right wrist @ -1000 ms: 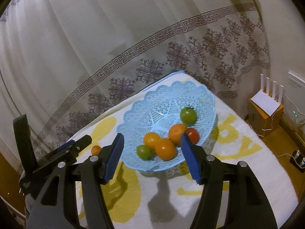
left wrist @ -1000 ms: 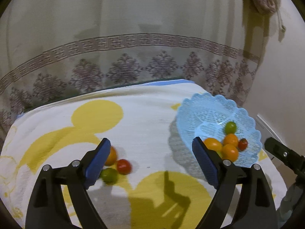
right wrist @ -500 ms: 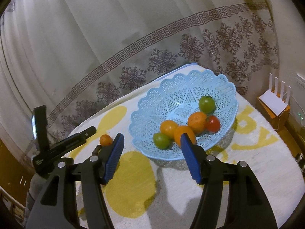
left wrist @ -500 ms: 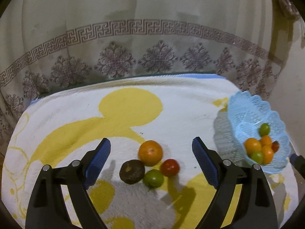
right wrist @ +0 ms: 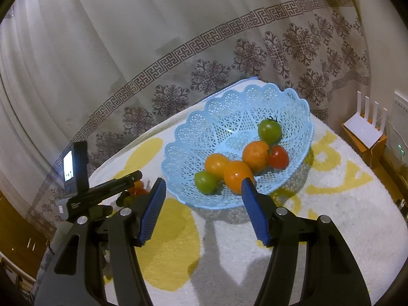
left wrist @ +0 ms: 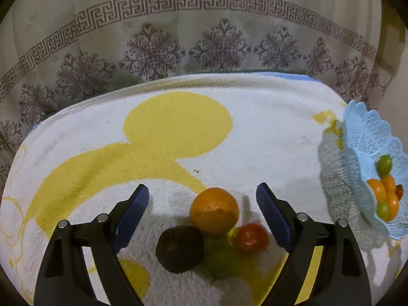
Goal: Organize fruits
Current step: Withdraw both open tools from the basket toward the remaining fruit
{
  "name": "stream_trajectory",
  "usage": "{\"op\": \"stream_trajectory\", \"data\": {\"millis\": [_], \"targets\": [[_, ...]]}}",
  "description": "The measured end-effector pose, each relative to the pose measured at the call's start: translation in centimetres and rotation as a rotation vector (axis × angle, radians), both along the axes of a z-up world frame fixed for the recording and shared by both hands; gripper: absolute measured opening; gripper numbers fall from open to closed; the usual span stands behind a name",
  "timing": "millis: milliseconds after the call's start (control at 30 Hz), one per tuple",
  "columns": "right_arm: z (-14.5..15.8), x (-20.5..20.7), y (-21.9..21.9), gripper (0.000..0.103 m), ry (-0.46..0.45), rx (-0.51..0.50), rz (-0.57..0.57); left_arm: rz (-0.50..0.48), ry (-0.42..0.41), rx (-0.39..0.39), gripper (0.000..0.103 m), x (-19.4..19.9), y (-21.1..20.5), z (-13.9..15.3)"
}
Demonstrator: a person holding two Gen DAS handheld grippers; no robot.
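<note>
In the left wrist view an orange (left wrist: 214, 214), a dark brown fruit (left wrist: 179, 252), a red tomato (left wrist: 252, 238) and a blurred green tomato (left wrist: 220, 260) lie together on the white and yellow blanket (left wrist: 178, 132). My left gripper (left wrist: 202, 199) is open and empty, its jaws on either side of this cluster, just above it. The blue lattice basket (left wrist: 357, 153) at the right holds several oranges and tomatoes. In the right wrist view my right gripper (right wrist: 202, 191) is open and empty, in front of the basket (right wrist: 229, 117). The left gripper (right wrist: 112, 186) shows at the left there.
A patterned curtain (left wrist: 204, 25) hangs behind the bed. A white router (right wrist: 364, 125) on an orange box stands by the wall at the right. The blanket's edge drops off at the left and the far side.
My left gripper swung left from the basket and moved down onto the loose fruit cluster, which now lies between its jaws. My right gripper drew slightly closer to the basket.
</note>
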State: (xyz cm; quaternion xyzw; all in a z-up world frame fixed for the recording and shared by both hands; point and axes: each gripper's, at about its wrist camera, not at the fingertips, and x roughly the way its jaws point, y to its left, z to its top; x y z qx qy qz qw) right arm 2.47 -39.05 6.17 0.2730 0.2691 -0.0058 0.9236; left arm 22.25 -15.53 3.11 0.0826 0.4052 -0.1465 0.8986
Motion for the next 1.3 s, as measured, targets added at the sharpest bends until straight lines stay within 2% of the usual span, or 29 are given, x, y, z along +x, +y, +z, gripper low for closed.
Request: {"op": "stream_trajectory", "data": {"millis": [100, 233, 400, 567, 800, 1067, 1300], "targets": [[0.0, 0.0, 0.1, 0.063, 0.004, 0.0, 0.001, 0.006, 0.027, 0.032, 0.079, 0.3, 0.3, -1.1], [0.1, -0.1, 0.4, 0.063, 0.001, -0.009, -0.001, 0.006, 0.05, -0.026, 0.079, -0.5, 1.8, -1.2], [0.3, -0.5, 1.0, 0.063, -0.004, -0.016, 0.012, -0.005, 0.045, -0.014, 0.079, -2.6, 3.1, -1.1], [0.5, -0.6, 1.4, 0.063, -0.005, -0.013, 0.018, 0.048, 0.046, -0.033, 0.079, -4.9, 6.8, -0.8], [0.8, -0.4, 3.3, 0.063, -0.003, -0.026, 0.051, 0.128, 0.033, -0.01, 0.079, -6.7, 11.0, -1.5], [0.8, 1.1, 7.7, 0.063, 0.019, -0.09, 0.156, 0.087, 0.024, -0.044, 0.079, -7.1, 10.4, -1.2], [-0.4, 4.6, 11.7, 0.063, 0.065, -0.123, 0.3, 0.091, -0.017, -0.026, 0.079, -7.3, 10.8, -0.9]]}}
